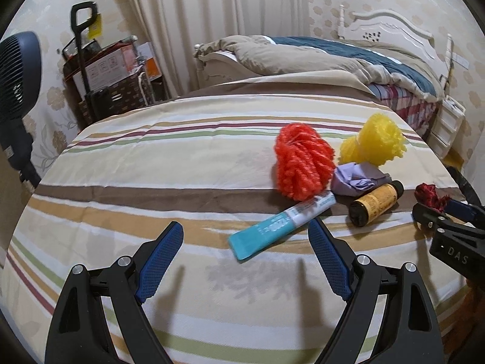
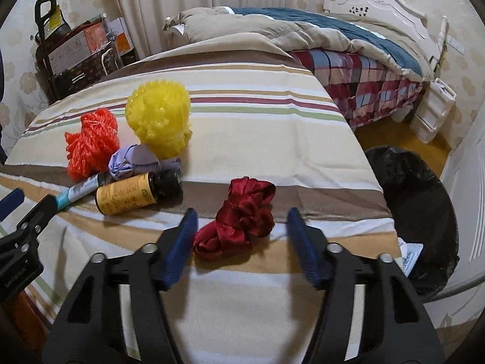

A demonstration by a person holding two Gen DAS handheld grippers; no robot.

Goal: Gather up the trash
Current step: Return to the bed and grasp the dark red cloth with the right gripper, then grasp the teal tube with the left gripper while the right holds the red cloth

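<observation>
Before you stands a surface draped in a striped cream, tan and brown cloth point(image 2: 272, 139). On it lie an orange mesh bundle point(image 2: 91, 145), a yellow mesh bundle point(image 2: 159, 118), a crumpled lilac wrapper point(image 2: 136, 162), a yellow-labelled dark bottle point(image 2: 136, 194), a teal and white tube point(image 1: 279, 224) and a knotted dark red satin ribbon point(image 2: 239, 218).

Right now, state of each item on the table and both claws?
Red ribbon: knotted, between the right claw's jaws, not clamped.
Right claw: open, straddling the ribbon.
Left claw: open, empty.
Teal tube: lying flat, capped.
Yellow bottle: on its side, cap on.
Orange net: bunched.
Yellow net: bunched, upright.
Purple wrapper: crumpled.
Bin: open, black liner.
</observation>
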